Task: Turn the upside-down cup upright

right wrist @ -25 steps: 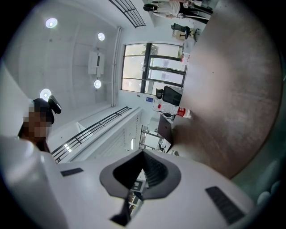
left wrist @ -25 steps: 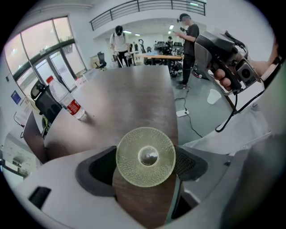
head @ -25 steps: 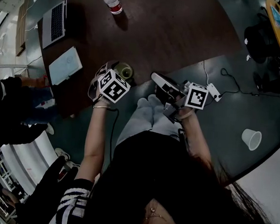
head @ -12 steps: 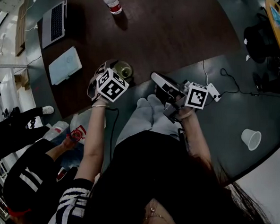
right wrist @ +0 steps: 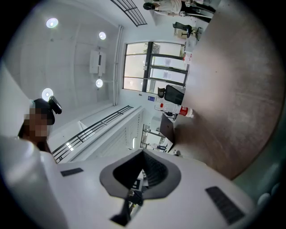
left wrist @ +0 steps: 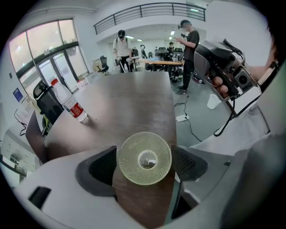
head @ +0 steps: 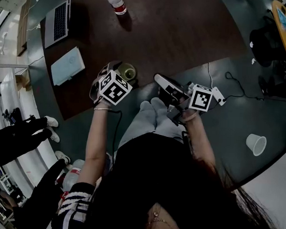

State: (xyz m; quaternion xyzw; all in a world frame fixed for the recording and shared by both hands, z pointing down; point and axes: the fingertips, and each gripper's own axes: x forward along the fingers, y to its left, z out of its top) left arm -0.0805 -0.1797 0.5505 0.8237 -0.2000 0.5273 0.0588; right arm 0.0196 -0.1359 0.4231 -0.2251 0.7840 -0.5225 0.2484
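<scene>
A yellowish translucent cup (head: pixel 127 73) (left wrist: pixel 144 158) is bottom-up at the near edge of the dark brown table (head: pixel 177 31). In the left gripper view its round base faces the camera. My left gripper (head: pixel 120 72) (left wrist: pixel 144 166) points steeply down over it, and its two dark pads (left wrist: pixel 102 168) touch the cup's sides, so it is shut on the cup. My right gripper (head: pixel 158 80) (right wrist: pixel 142 169) is held off the table, above the person's lap. It points about level, shut with nothing in it.
A water bottle (head: pixel 114 1) (left wrist: pixel 71 105), a laptop (head: pixel 57 23) and a white pad (head: pixel 67 66) lie farther back on the table. On the floor at right are a power strip (head: pixel 218 94) with cables and a paper cup (head: pixel 256 142). People stand at left (head: pixel 16 137).
Both grippers and the cup have stayed put. Only the people at the lower left have shifted about.
</scene>
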